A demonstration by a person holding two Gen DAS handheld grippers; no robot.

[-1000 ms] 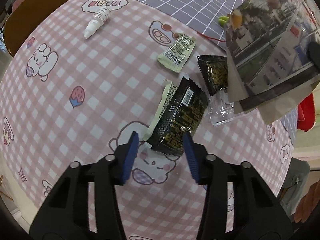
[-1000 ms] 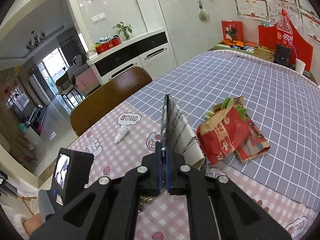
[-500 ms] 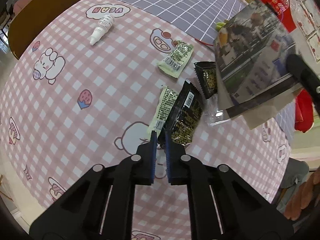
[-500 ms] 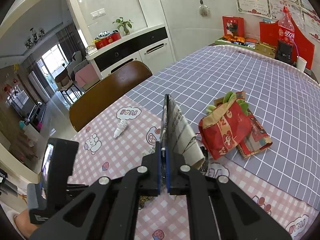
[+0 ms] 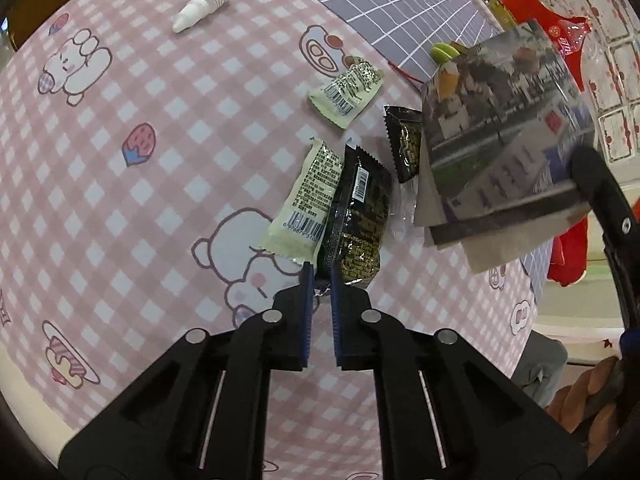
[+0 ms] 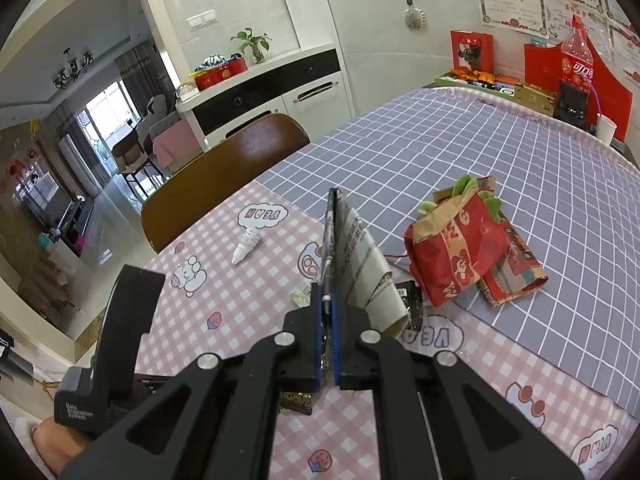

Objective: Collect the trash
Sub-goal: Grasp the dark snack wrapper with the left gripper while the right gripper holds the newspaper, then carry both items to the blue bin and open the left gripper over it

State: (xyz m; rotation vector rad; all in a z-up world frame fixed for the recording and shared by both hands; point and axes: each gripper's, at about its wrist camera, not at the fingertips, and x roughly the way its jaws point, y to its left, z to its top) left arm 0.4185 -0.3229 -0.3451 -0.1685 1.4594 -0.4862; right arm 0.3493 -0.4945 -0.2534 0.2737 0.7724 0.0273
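Observation:
My left gripper is shut on the near end of a black snack wrapper that lies on the pink checked cloth. A pale green wrapper lies against its left side. A second green wrapper and a small black wrapper lie farther off. My right gripper is shut on a printed paper bag, held upright above the table; the bag also shows in the left wrist view.
A small white dropper bottle lies at the far left of the pink cloth. A red paper bag and a flat printed pack lie on the grey grid cloth. A brown chair back stands at the table's far edge.
My left gripper was open around the black wrapper's end one second ago; it has shut on it. The right gripper keeps holding the bag.

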